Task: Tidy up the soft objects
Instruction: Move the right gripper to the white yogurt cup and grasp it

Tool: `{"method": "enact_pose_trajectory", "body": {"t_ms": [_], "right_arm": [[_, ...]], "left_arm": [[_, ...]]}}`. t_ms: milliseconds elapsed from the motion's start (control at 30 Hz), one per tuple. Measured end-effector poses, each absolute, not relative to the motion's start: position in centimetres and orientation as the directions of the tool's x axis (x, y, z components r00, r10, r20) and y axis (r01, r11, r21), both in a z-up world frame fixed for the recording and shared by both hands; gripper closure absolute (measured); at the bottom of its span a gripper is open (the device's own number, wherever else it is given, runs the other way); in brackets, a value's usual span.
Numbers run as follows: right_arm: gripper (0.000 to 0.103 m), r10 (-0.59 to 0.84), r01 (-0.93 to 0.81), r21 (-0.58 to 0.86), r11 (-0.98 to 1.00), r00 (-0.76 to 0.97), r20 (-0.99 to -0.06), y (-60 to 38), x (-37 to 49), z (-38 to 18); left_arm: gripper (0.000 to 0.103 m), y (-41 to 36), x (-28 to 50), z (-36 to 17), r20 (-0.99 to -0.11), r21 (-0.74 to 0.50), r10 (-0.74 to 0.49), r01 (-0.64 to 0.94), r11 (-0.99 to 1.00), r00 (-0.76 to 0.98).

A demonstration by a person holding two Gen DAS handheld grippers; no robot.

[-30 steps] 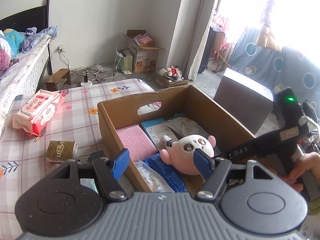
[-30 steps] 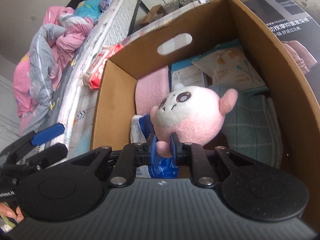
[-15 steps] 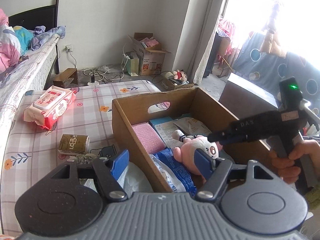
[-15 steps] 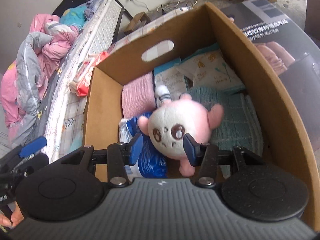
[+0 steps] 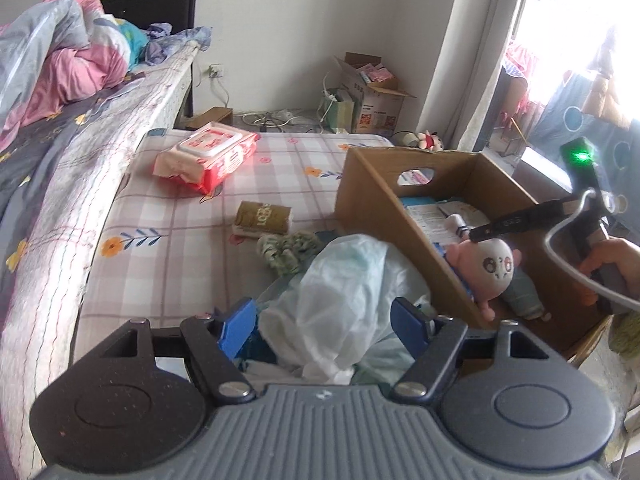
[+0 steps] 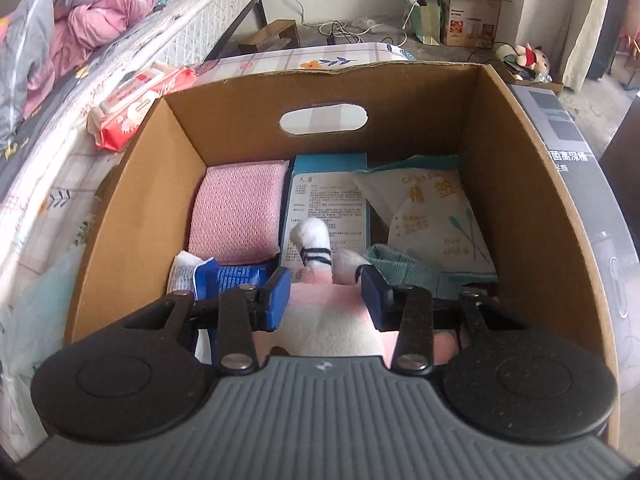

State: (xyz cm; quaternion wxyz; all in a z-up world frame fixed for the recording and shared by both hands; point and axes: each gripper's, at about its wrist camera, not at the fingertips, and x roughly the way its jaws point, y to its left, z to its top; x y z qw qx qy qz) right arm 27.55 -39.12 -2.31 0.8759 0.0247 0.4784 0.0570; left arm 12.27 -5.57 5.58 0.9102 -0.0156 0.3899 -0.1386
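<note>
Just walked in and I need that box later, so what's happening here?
A person is sorting soft things into the cardboard box on the bed. The right claw is over the pink plush toy lying in the box, jaws closing a little with the toy between them, pads not pressing it. The left claw, open, is lined up on a white plastic bag beside the box. A wet wipes pack lies farther off.

Cardboard box [image 6: 132, 184] sits on mattress [image 5: 168, 236], bed [image 5: 60, 152] alongside to its left. Inside box: sponge pad [image 6: 236, 216] at left, leaflet pack [image 6: 330, 204] centre, swab bag [image 6: 436, 216] right, plush toy [image 6: 328, 312] in front of them. Left of box on mattress: wipes pack [image 5: 208, 156] farthest, small carton [image 5: 262, 218] nearer, plastic bag [image 5: 344, 296] nearest.
</note>
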Motion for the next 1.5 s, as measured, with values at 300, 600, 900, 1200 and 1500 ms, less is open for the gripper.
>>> {"method": "enact_pose_trajectory", "body": {"t_ms": [300,600,900,1200,1500], "right_arm": [[0.062,0.124,-0.038,0.124,0.992,0.553,-0.824,-39.5,26.4,-1.9],[0.055,0.213,-0.042,0.250,0.967,0.668,-0.713,-38.8,21.1,3.8],[0.051,0.504,-0.349,0.364,0.864,0.569,-0.650,-27.9,19.0,8.0],[0.051,0.691,-0.459,0.546,0.701,0.247,-0.679,-14.1,21.8,4.4],[0.051,0.609,-0.460,0.506,0.729,0.100,-0.787,-6.2,25.2,-1.3]], "left_arm": [[0.027,-1.0,9.9,4.4,-0.711,-0.162,-0.217,0.145,0.976,0.669],[0.026,2.1,7.7,3.6,-0.725,-0.088,-0.125,0.088,0.992,0.678],[0.026,3.5,6.8,2.4,-0.731,-0.051,-0.089,0.075,0.996,0.677],[0.026,2.3,8.4,0.0,-0.729,-0.013,-0.113,0.152,0.988,0.675],[0.026,1.9,10.5,-3.3,-0.760,0.006,-0.103,0.166,0.986,0.641]]}}
